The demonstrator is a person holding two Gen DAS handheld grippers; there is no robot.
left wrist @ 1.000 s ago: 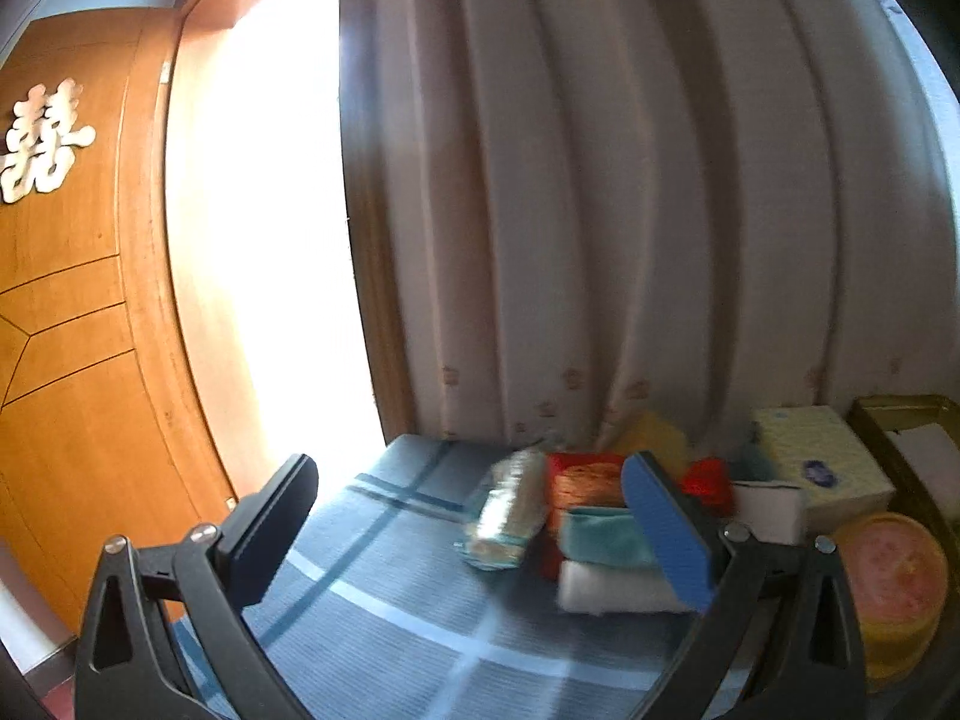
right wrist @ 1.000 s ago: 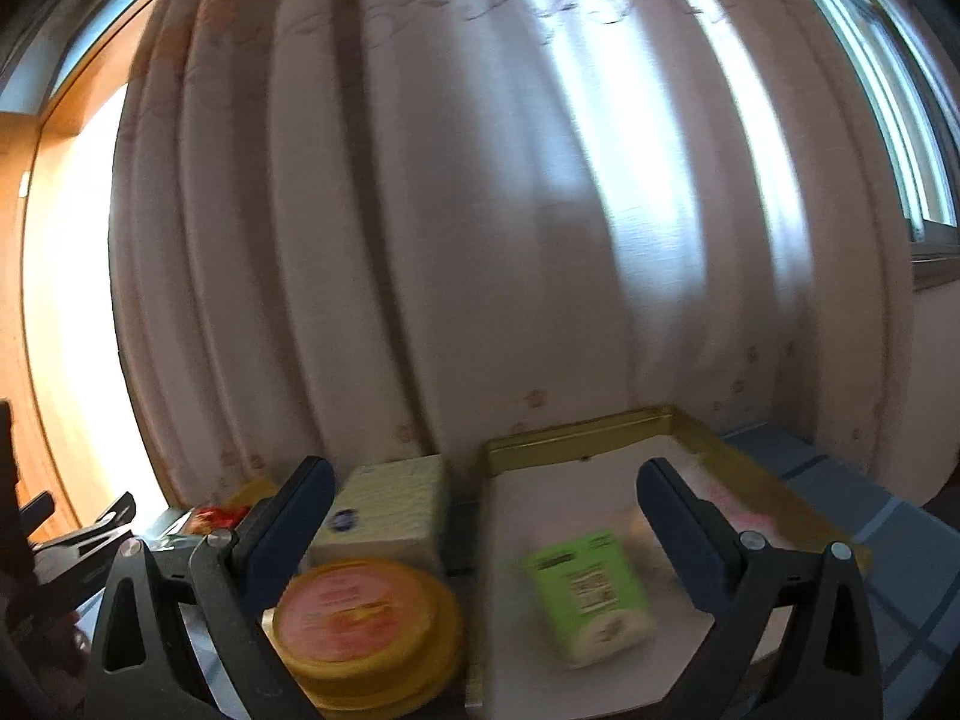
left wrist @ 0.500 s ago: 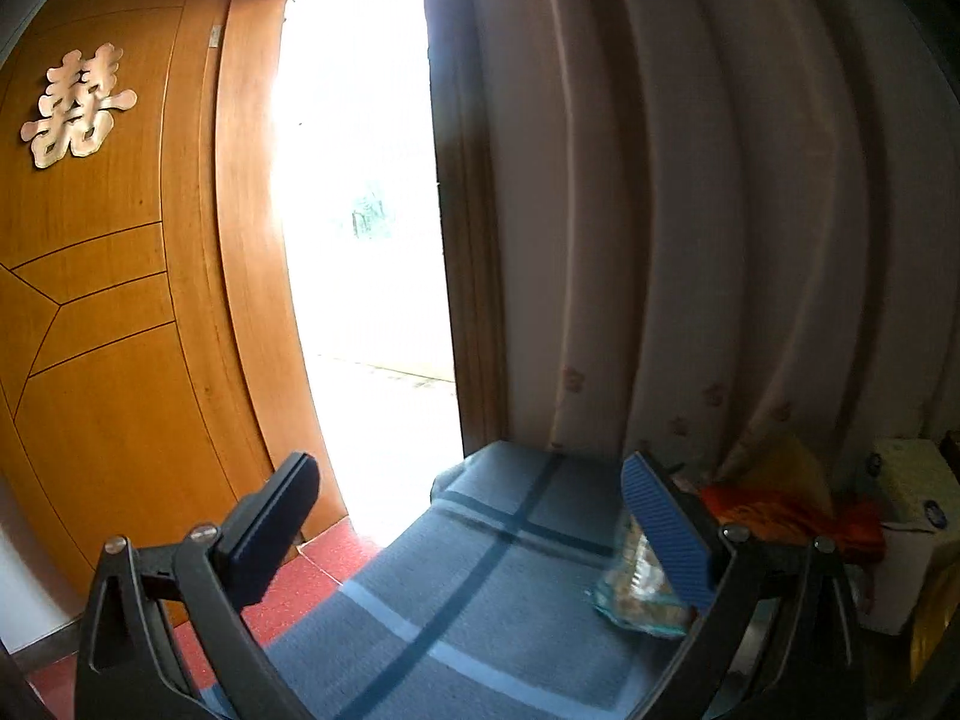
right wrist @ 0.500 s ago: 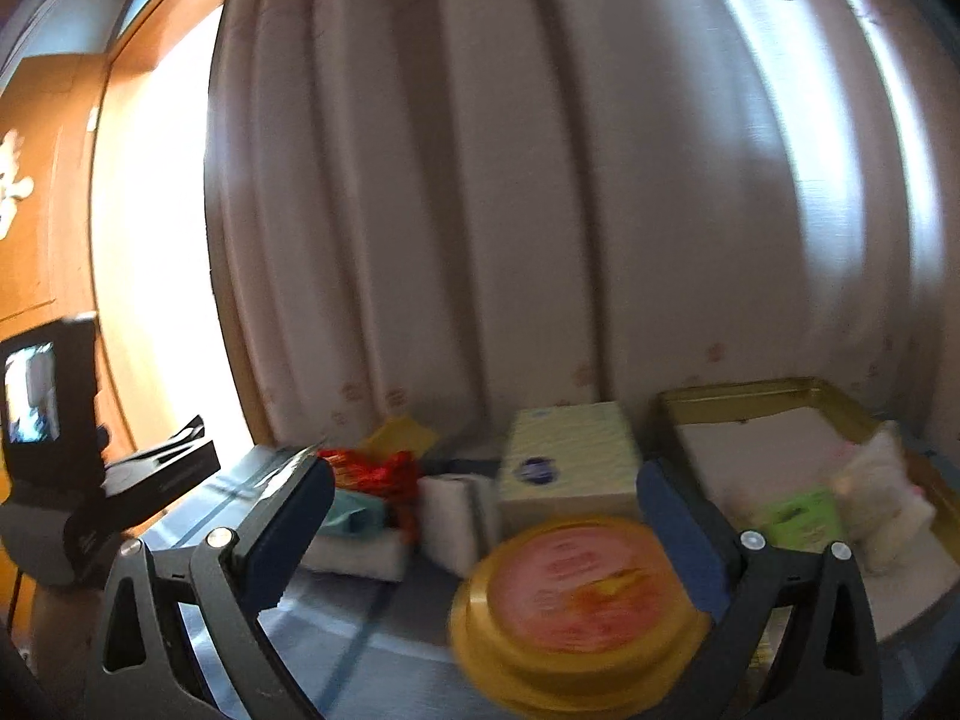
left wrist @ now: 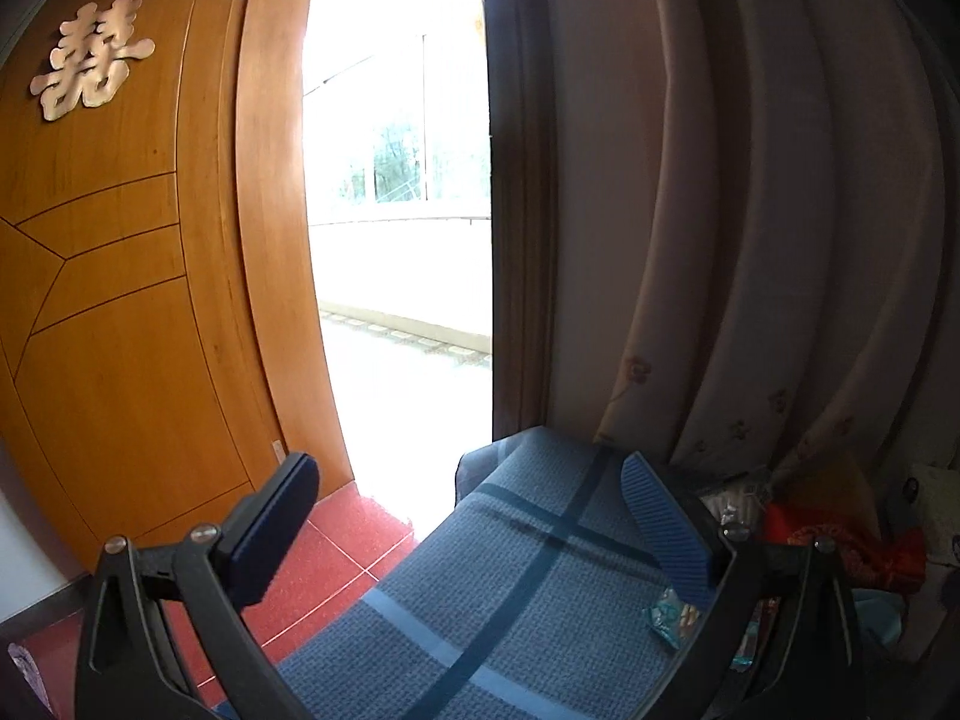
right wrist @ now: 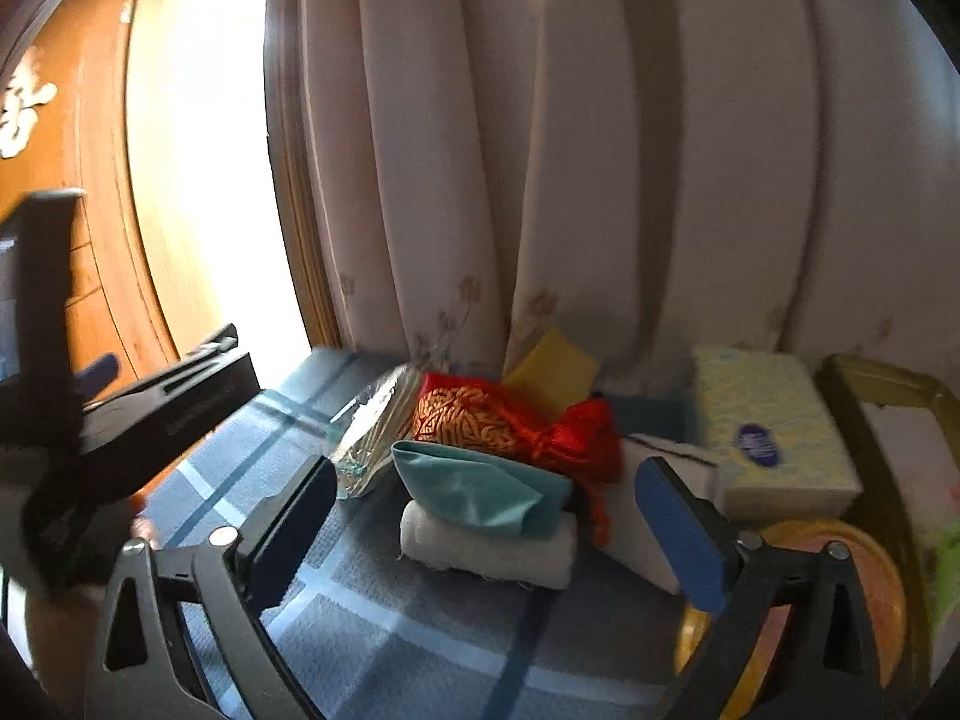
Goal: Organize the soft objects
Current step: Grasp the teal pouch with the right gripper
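Observation:
In the right wrist view a pile of soft things lies on the blue checked cloth [right wrist: 384, 618]: a teal cloth [right wrist: 480, 492] on a white rolled towel [right wrist: 486, 546], a red and gold pouch [right wrist: 498, 426], a yellow cloth [right wrist: 552, 372] and a clear plastic packet [right wrist: 372, 426]. My right gripper [right wrist: 486, 516] is open and empty, its fingers on either side of the pile, a little in front of it. My left gripper [left wrist: 474, 522] is open and empty over the cloth's left end [left wrist: 510, 570]; the red pouch [left wrist: 840, 546] and a packet [left wrist: 672, 624] lie at its right.
A yellow tissue box [right wrist: 774, 426], a round yellow tin [right wrist: 840, 588] and a gold tray [right wrist: 888, 396] stand at the right. A curtain [right wrist: 600, 150] hangs behind. A wooden door [left wrist: 120, 270], an open doorway and red floor tiles [left wrist: 342, 540] are at the left.
Both grippers have swung left. The right view left the gold tray and now faces the pile; the left view left the pile and now faces the door and doorway.

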